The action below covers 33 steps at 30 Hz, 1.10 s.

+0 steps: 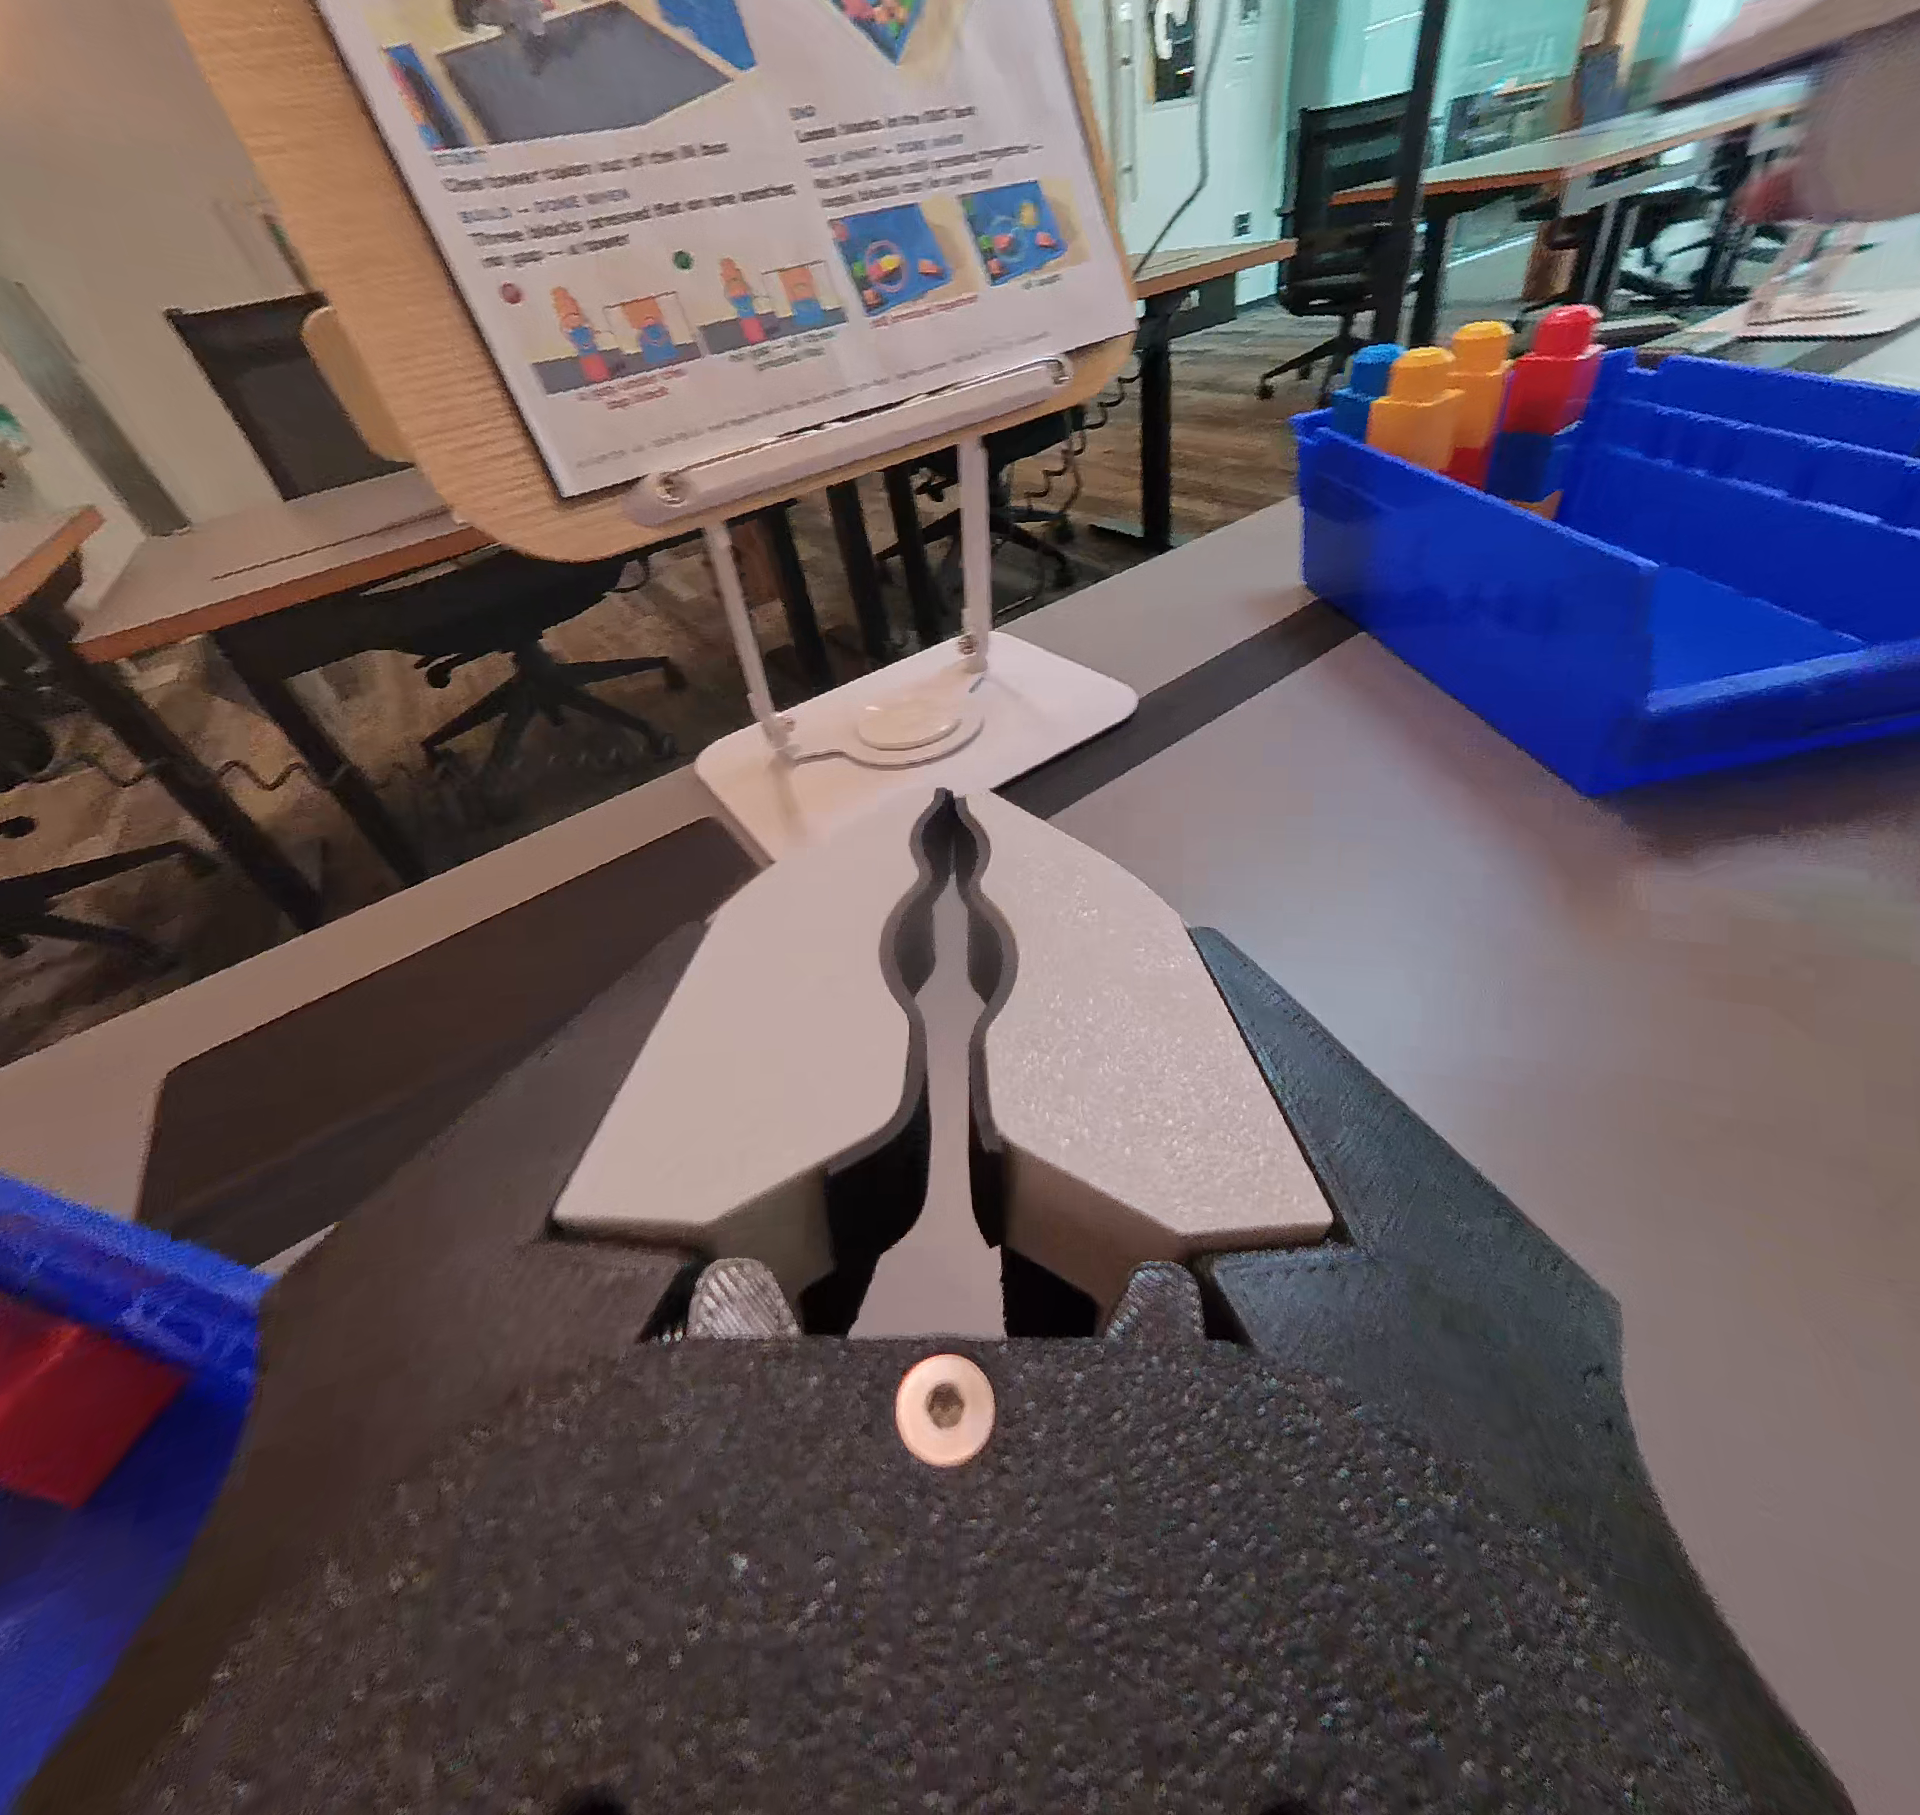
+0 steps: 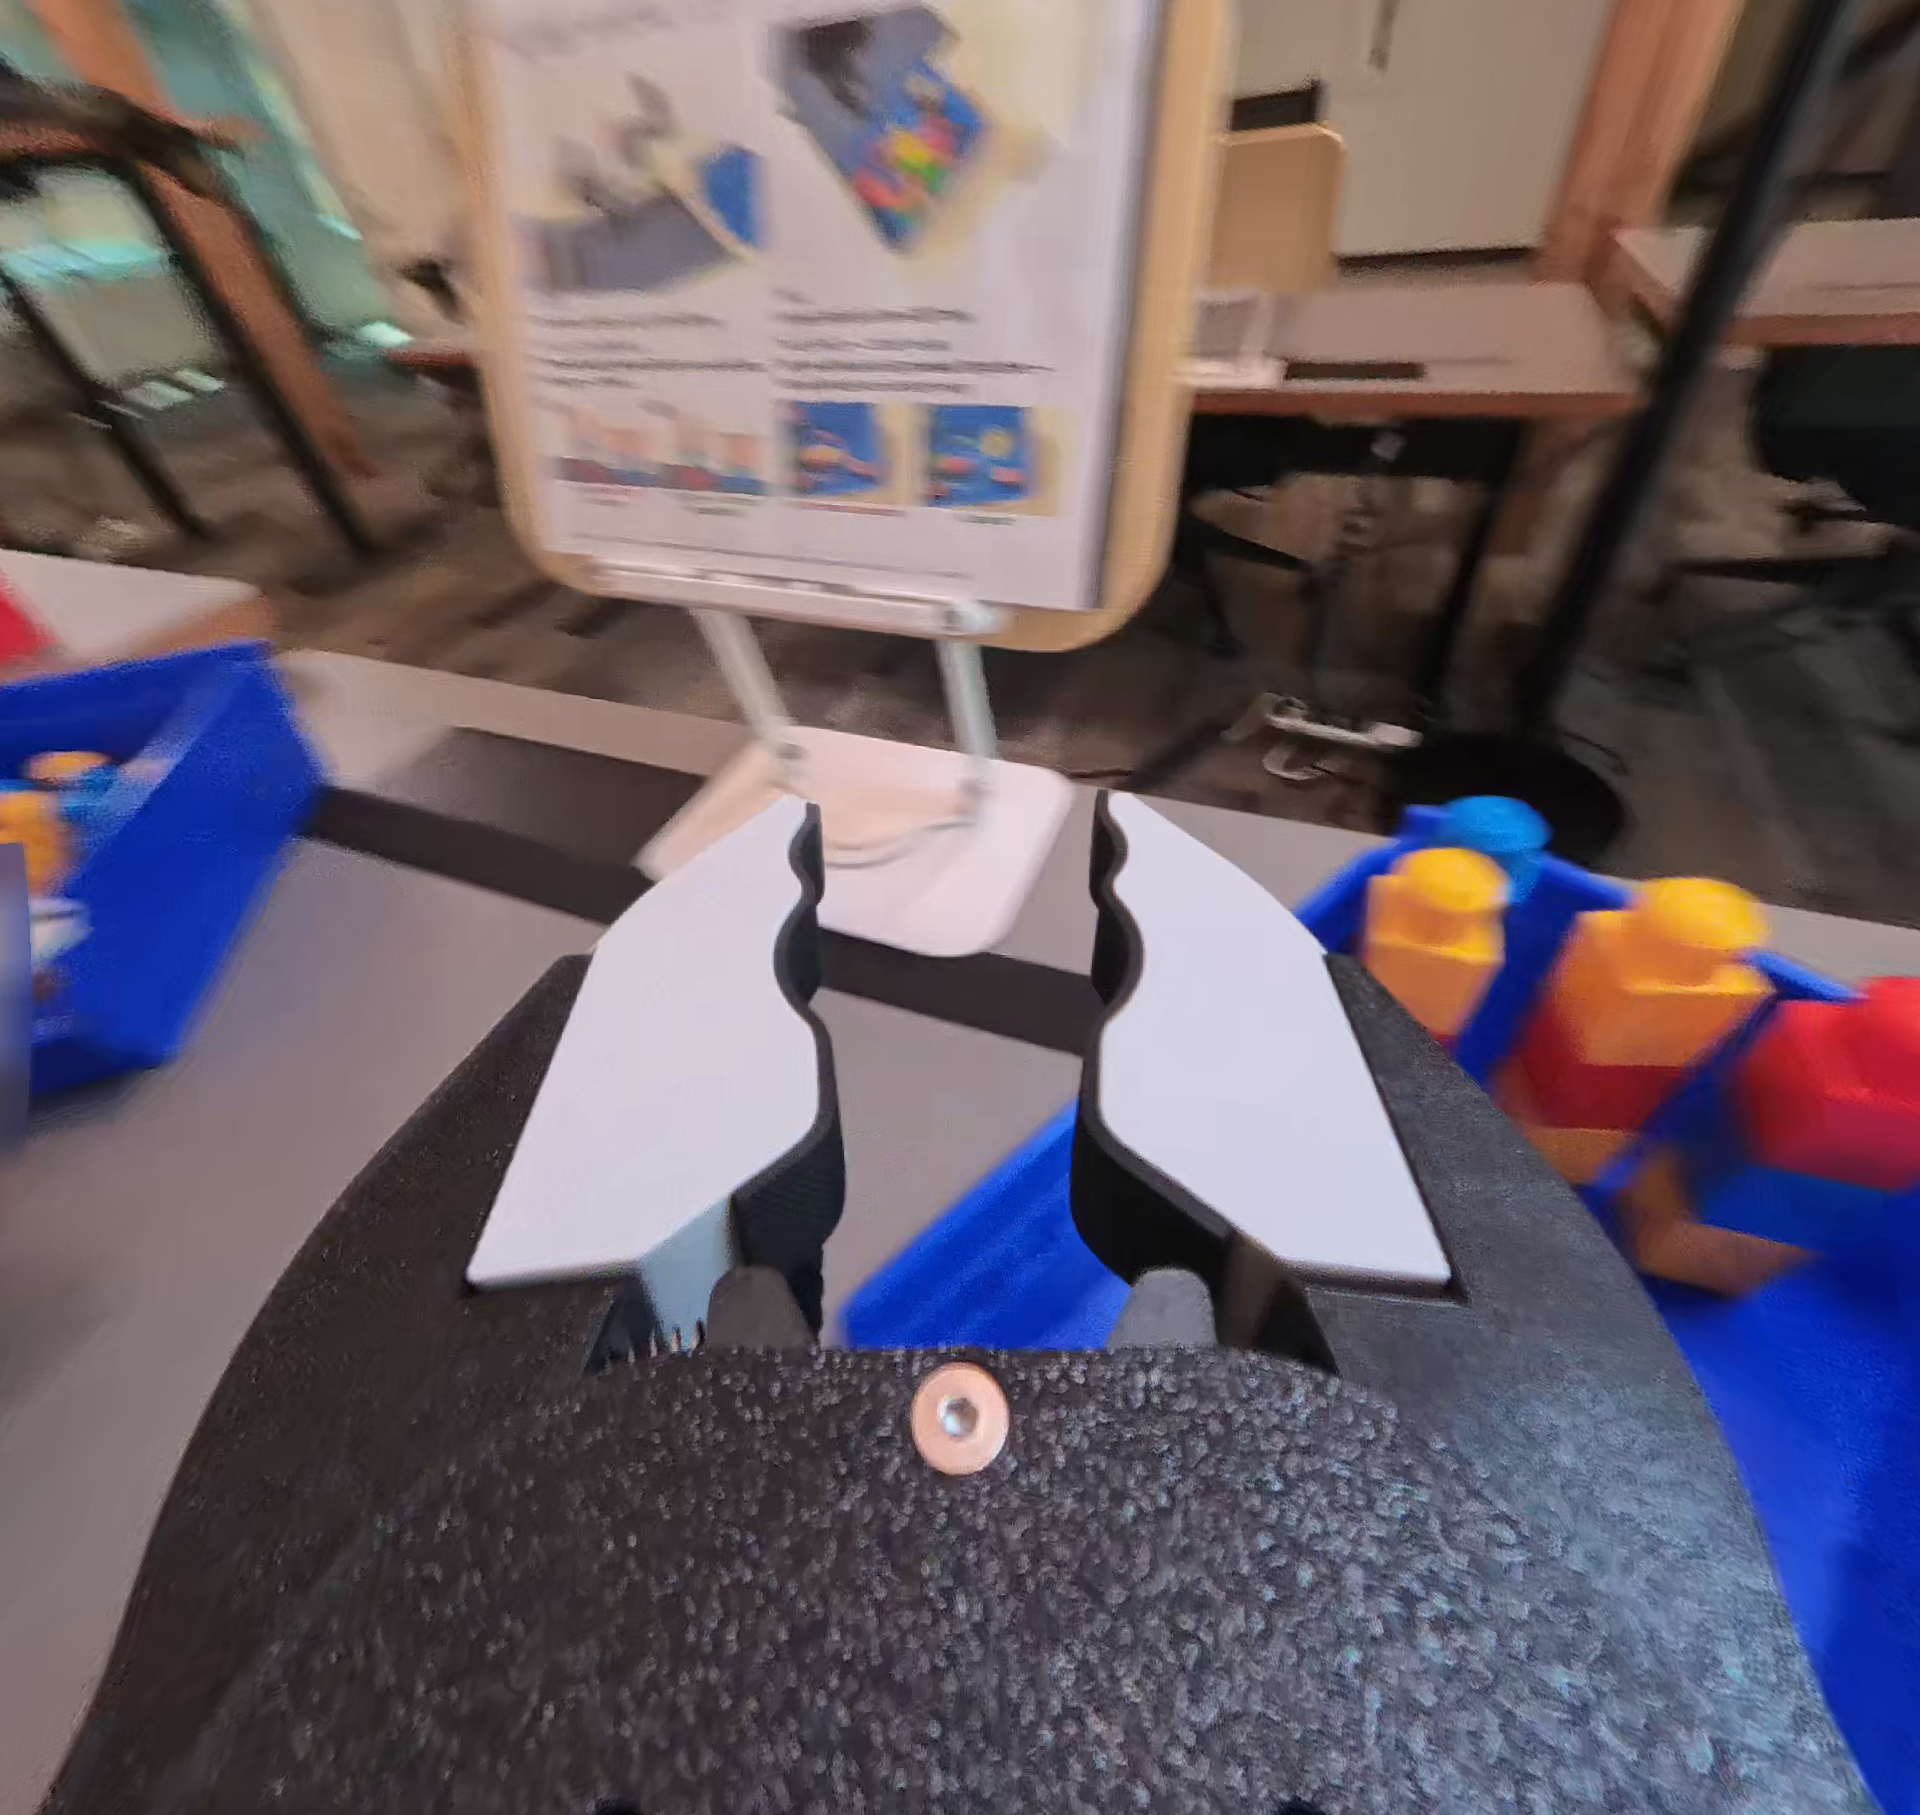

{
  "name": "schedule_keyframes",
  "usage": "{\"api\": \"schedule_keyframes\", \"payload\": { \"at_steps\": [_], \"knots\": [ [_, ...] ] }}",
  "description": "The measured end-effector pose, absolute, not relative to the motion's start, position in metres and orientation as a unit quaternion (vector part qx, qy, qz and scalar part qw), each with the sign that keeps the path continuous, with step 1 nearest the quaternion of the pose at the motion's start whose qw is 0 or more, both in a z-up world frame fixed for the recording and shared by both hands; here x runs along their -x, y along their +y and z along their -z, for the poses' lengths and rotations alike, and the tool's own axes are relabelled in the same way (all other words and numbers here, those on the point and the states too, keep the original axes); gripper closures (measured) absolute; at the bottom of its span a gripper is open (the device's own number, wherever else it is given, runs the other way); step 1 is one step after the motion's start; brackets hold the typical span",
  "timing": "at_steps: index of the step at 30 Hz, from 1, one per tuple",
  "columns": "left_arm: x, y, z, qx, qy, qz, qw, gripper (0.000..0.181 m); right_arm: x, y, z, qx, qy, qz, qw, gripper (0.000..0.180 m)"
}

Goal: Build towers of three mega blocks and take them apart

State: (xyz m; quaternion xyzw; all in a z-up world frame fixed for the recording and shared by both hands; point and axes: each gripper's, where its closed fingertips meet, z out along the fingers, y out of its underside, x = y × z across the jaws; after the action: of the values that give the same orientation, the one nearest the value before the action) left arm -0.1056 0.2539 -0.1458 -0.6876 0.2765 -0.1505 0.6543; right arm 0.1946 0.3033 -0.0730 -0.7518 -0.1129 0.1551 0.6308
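Blue bin [image 2: 1766,1453] of stacked mega blocks [image 2: 1652,996] beside parted, empty right tool [image 2: 956,835]; left tool [image 1: 948,809] closed, empty over tabletop [image 1: 1455,1038]; apparently pre-pick, next: reach a tower.

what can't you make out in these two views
- Left wrist view: the left blue bin is cut off by the frame edge, so only a red piece shows inside.
- Left wrist view: the right blue bin wall hides the lower blocks of the towers.
- Right wrist view: motion blur smears the instruction sheet and the red block.
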Motion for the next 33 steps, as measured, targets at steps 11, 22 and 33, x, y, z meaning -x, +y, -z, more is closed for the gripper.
{"api": "schedule_keyframes", "payload": {
  "at_steps": [11,22,33],
  "knots": [
    [0.286,0.309,0.134,0.748,0.048,0.058,0.659,0.181,-0.071,0.149,0.102,0.699,-0.166,-0.286,0.635,0.179],
    [0.342,0.363,0.212,0.841,0.173,0.004,0.513,0.145,-0.066,0.143,0.134,0.685,-0.238,-0.282,0.628,0.179],
    [0.353,0.376,0.274,0.888,0.335,-0.082,0.303,0.135,-0.046,0.131,0.149,0.675,-0.308,-0.317,0.59,0.178]
  ]
}}
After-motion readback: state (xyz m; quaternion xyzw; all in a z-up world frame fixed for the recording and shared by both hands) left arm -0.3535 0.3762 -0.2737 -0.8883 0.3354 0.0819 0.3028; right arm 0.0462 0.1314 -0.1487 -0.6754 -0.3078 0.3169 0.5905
